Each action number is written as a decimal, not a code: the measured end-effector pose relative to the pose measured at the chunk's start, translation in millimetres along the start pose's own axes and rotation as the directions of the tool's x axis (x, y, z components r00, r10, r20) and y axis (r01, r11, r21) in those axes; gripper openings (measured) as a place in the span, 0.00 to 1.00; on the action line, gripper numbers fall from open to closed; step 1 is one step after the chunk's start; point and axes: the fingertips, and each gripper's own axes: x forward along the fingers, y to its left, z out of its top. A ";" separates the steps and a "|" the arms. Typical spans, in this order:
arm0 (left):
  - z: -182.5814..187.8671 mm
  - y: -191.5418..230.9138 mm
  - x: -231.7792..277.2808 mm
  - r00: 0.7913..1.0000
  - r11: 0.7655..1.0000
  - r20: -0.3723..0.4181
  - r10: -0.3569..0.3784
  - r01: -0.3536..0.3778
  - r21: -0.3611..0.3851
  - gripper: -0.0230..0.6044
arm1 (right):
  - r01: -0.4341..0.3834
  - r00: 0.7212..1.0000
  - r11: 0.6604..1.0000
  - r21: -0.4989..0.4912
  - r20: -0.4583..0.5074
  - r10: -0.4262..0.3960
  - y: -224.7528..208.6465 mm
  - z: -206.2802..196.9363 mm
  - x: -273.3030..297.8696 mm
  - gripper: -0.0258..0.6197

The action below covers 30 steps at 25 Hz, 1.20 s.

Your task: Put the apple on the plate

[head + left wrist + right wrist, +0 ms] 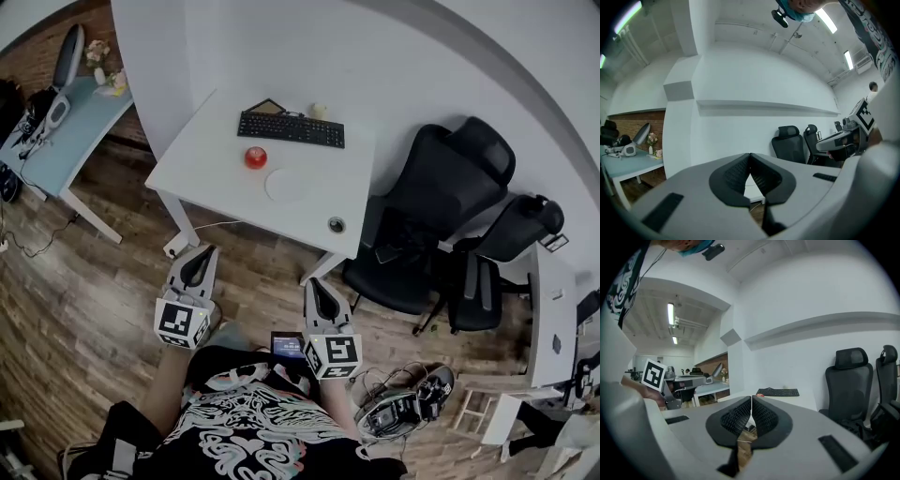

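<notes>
A red apple (pixel 255 157) sits on the white table (pixel 206 141), just left of a white plate (pixel 286 185). Both grippers are held well short of the table, over the wooden floor. My left gripper (pixel 202 255) is shut with nothing in it, its jaws pressed together in the left gripper view (pixel 750 157). My right gripper (pixel 316 288) is shut and empty too, and its own view (pixel 751 400) looks level across the table top. A sliver of the apple (pixel 761 394) shows just past the right jaw tips.
A black keyboard (pixel 291 128) lies at the table's far side, also seen as a keyboard (pixel 778 392) in the right gripper view. Two black office chairs (pixel 441 220) stand right of the table. A light blue side table (pixel 66 141) is at the left. Cables and gear (pixel 403 408) lie on the floor.
</notes>
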 end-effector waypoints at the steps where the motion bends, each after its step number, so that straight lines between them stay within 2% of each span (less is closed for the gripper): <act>1: -0.1 0.1 0.3 1.000 1.000 -0.002 0.004 -0.004 0.000 0.06 | -0.010 1.000 1.000 0.012 -0.002 0.010 -1.2 -0.1 1.5 0.09; 6: -5.3 10.0 14.4 1.000 1.000 -0.011 0.021 -0.021 -0.011 0.06 | -0.047 0.998 0.997 0.060 -0.035 0.049 -8.7 -2.7 21.9 0.09; 9: -15.2 10.1 23.8 0.999 0.999 -0.042 0.022 -0.024 -0.025 0.06 | -0.059 0.995 0.996 0.072 -0.074 0.064 -13.7 -10.5 28.0 0.09; 15: -29.8 35.7 76.5 0.998 0.999 -0.062 0.018 -0.020 -0.029 0.06 | -0.052 0.995 0.996 0.070 -0.085 0.057 -39.4 -10.2 79.1 0.09; 23: -33.9 96.5 165.3 0.999 1.000 -0.046 0.008 -0.009 -0.020 0.06 | -0.049 0.991 0.996 0.076 -0.117 0.058 -66.1 0.6 181.1 0.09; 26: -33.0 129.0 201.0 1.000 0.999 -0.017 0.016 -0.016 -0.040 0.06 | -0.046 0.990 0.997 0.069 -0.127 0.055 -72.7 8.6 227.6 0.09; 30: -42.4 159.4 240.8 0.996 1.000 -0.082 -0.020 0.020 -0.004 0.06 | -0.035 0.987 0.997 0.073 -0.151 0.046 -85.1 16.1 281.2 0.09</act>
